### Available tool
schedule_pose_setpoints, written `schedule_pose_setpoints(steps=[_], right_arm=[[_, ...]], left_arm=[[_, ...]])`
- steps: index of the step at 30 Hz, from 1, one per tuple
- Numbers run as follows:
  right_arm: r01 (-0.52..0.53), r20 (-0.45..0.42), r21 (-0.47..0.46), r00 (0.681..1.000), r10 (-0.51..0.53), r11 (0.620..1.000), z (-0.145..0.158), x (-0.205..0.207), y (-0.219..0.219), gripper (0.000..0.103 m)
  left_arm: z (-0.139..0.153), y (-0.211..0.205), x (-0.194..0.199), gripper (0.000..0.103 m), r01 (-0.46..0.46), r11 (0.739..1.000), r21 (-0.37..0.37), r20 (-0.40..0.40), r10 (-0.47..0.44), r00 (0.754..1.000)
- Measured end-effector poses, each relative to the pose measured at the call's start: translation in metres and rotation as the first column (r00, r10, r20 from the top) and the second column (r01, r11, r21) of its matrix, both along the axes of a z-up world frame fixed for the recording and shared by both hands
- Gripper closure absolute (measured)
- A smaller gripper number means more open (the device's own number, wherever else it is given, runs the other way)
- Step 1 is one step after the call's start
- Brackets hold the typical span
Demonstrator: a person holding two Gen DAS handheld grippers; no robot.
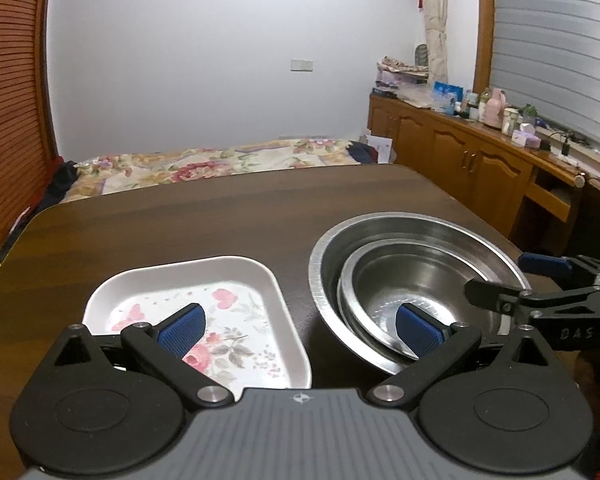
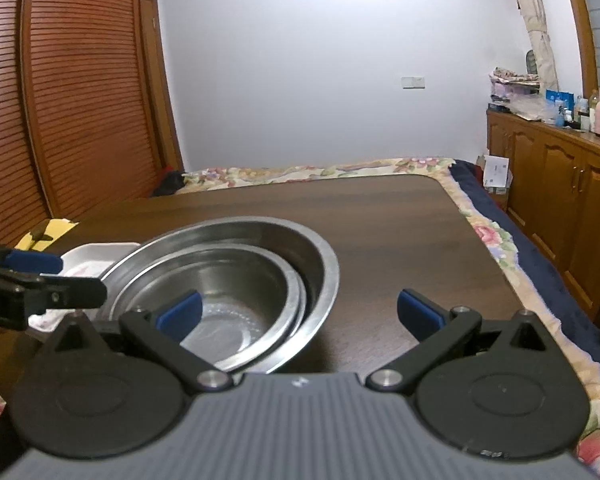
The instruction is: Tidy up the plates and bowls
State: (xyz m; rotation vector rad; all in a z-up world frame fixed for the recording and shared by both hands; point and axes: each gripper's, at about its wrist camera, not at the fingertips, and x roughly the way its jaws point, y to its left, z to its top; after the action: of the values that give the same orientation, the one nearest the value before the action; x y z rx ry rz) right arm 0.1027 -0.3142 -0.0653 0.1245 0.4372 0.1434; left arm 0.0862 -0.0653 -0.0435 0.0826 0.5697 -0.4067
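1. A dark wooden counter (image 1: pixel 228 216) is seen to carry three pieces of tableware near its front edge: a white rectangular floral tray (image 1: pixel 236 280) and, just beside it to the right, a large steel bowl (image 1: pixel 412 224) with a smaller steel bowl (image 1: pixel 404 276) nested inside it.
2. The left gripper (image 1: pixel 298 330) is held with its jaws wide apart and empty; one blue pad appears over the tray, the other over the smaller bowl, so the gap between tray and bowls lies on its centre line.
3. The right gripper (image 2: pixel 298 312) is likewise held with jaws apart and nothing between them; the bowls lie ahead and to its left, and bare counter lies under its right pad.
4. The stacking of the bowls is judged to be done, and the tray is the piece left loose.
5. The tray's long axis is seen to run away from the left camera, its near short rim lying closest to the left jaws; the left hand is therefore judged the nearer one for a grasp on that rim.
6. Whether the smaller bowl sits level or slightly tilted in the larger one cannot be told for certain through the fisheye distortion.
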Motion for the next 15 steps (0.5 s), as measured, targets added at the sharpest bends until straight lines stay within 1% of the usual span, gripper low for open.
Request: schedule_pose_setpoints(steps=[5,7,8,10,11,12,13,14,15], right_arm=[[-0.02,-0.005,0.011,1.0,0.02,1.0,-0.0007,-0.0005,0.0036,0.0],[-0.029,-0.005,0.018,1.0,0.029,0.999,-0.0011,-0.0002,0.0043,0.001],[-0.033,-0.005,0.021,0.999,0.033,0.999,-0.0011,0.0001,0.0048,0.009],[-0.037,-0.014,0.024,0.999,0.037,0.999,-0.0015,0.0012,0.006,0.02],[-0.037,-0.017,0.025,0.999,0.038,0.999,-0.0019,0.0017,0.0065,0.022],[-0.04,-0.017,0.027,0.999,0.04,0.999,-0.0024,0.0016,0.0072,0.024],[-0.041,-0.017,0.031,0.999,0.042,0.999,-0.003,0.0012,0.0082,0.028],[-0.042,-0.017,0.035,0.999,0.042,0.999,-0.0031,0.0015,0.0084,0.033],[-0.043,-0.017,0.037,0.999,0.044,0.998,-0.0031,0.0016,0.0087,0.035]], left_arm=[[-0.0019,0.0008,-0.0002,0.01,0.024,0.999,-0.036,-0.012,-0.024,1.0],[-0.0031,0.0002,0.0001,0.019,0.035,0.998,-0.048,-0.021,-0.036,0.999],[-0.0035,-0.0003,0.0004,0.022,0.039,0.998,-0.055,-0.026,-0.041,0.999],[-0.0044,-0.0018,0.0011,0.033,0.047,0.997,-0.068,-0.035,-0.05,0.998],[-0.0047,-0.0022,0.0015,0.035,0.049,0.996,-0.073,-0.037,-0.052,0.998],[-0.0054,-0.0026,0.0014,0.041,0.052,0.996,-0.079,-0.039,-0.055,0.998],[-0.0059,-0.003,0.0016,0.045,0.054,0.995,-0.085,-0.041,-0.057,0.998],[-0.0064,-0.0034,0.0019,0.046,0.051,0.995,-0.091,-0.044,-0.055,0.998],[-0.0068,-0.0037,0.0019,0.048,0.05,0.994,-0.096,-0.045,-0.055,0.997]])
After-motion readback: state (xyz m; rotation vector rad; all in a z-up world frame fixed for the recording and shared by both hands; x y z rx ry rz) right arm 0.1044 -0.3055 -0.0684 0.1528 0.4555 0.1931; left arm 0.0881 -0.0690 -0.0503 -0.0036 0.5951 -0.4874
